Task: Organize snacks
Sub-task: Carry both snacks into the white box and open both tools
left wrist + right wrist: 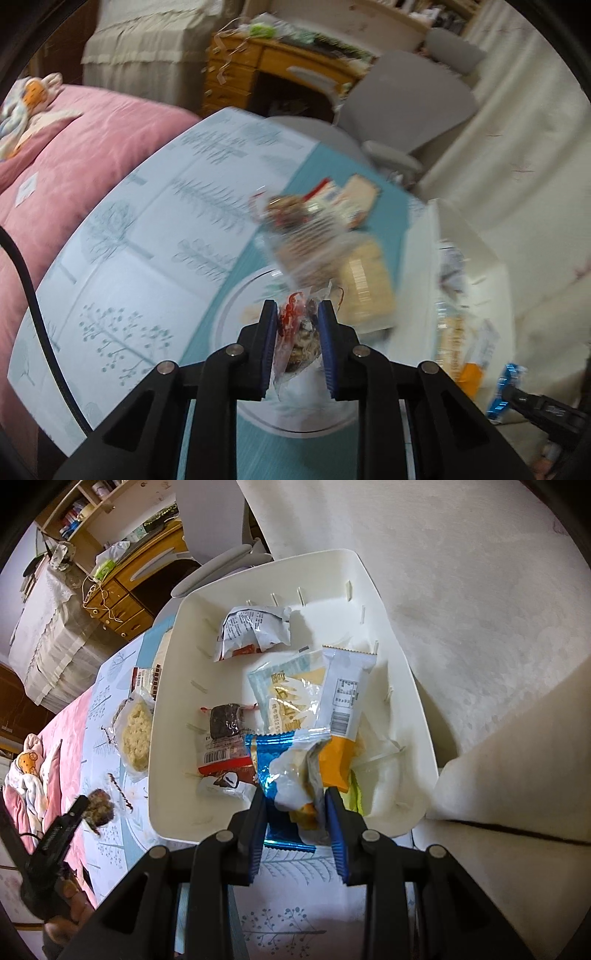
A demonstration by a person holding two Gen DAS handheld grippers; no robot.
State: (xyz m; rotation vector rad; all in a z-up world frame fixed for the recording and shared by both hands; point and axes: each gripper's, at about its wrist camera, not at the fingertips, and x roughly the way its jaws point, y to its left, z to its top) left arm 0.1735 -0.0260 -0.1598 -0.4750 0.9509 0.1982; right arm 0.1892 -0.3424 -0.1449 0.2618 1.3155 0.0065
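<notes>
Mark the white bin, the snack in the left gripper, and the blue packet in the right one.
white bin [373,602], right wrist view, bare back wall.
nut snack [299,332], left wrist view, wrapper between the fingers.
blue packet [264,760], right wrist view, shiny blue upper part.

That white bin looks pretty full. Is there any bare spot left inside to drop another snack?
Yes. The bin is bare along its far wall and far-right corner, beyond the white packet. A smaller bare strip runs down the left wall beside the dark bar. The near middle is crowded: packets overlap around the blue packet.
</notes>
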